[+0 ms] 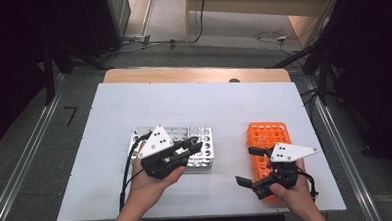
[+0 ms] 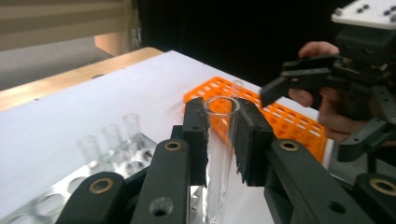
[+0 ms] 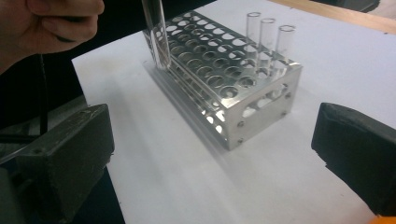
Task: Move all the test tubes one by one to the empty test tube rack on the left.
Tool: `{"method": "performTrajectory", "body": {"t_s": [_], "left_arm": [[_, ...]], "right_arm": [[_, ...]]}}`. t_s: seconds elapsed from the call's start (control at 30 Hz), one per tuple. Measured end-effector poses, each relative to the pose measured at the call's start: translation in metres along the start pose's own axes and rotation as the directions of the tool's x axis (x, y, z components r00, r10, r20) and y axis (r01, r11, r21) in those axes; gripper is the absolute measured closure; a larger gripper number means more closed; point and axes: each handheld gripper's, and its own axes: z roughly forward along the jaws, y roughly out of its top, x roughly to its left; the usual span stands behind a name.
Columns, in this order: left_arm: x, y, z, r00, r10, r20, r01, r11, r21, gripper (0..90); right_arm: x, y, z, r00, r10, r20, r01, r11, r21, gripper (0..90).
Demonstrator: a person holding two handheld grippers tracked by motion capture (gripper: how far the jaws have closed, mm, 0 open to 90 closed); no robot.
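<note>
From the high view, the left gripper (image 1: 194,143) sits over the near edge of the clear rack (image 1: 205,140), its nose aimed toward three o'clock, as if carrying its load across to the other side. The right gripper (image 1: 247,166) hangs at the near end of the orange rack (image 1: 268,133), at about four o'clock on the white table (image 1: 193,103), jaws spread wide and holding nothing. Both racks stand well apart, one per hand, which looks like a tube-by-tube transfer from clear to orange.

In the left gripper view, the pads are clamped on a glass test tube (image 2: 220,154), gripped just below its open rim so it hangs upright and the bottom end stays free to find a hole. The orange rack (image 2: 285,122) lies ahead at twelve to one o'clock, with one tube (image 2: 237,87) already standing in it. The right gripper (image 2: 299,84) waits at two o'clock, open, probably clear of the drop-in spot.

In the right gripper view, its own two pads (image 3: 70,158) stand far apart at the frame's lower corners with only bare table between them. The held tube's lower end (image 3: 156,35) hangs at eleven o'clock, just beside the clear rack (image 3: 243,100), lifted free of its holes. Three tubes (image 3: 268,39) remain in the far corner at one o'clock.
</note>
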Motion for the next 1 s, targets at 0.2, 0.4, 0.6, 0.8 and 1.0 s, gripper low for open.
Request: {"method": "performTrajectory", "body": {"t_s": [0.2, 0.4, 0.6, 0.8, 1.0], "left_arm": [[0.016, 0.005, -0.003, 0.9989, 0.000, -0.047, 0.000, 0.9998, -0.019, 76.1], [0.029, 0.010, 0.001, 0.9965, 0.004, -0.083, -0.006, 0.9997, -0.022, 76.1], [0.042, 0.014, 0.009, 0.9916, 0.015, -0.128, -0.018, 0.9994, -0.029, 76.0], [0.053, 0.013, 0.021, 0.9858, 0.017, -0.167, -0.022, 0.9992, -0.033, 76.1], [0.067, 0.007, 0.035, 0.9804, 0.009, -0.197, -0.016, 0.9994, -0.031, 76.1]], "right_arm": [[-0.009, -0.004, -0.013, 0.9992, 0.016, 0.038, -0.015, 1.000, -0.007, 0.0], [-0.018, -0.010, -0.023, 0.9972, 0.033, 0.067, -0.032, 0.999, -0.014, 0.0], [-0.027, -0.014, -0.032, 0.9954, 0.044, 0.086, -0.043, 0.999, -0.014, 0.0], [-0.036, -0.019, -0.039, 0.9926, 0.062, 0.104, -0.060, 0.998, -0.022, 0.0], [-0.042, -0.022, -0.044, 0.9892, 0.078, 0.124, -0.075, 0.997, -0.027, 0.0]]}}
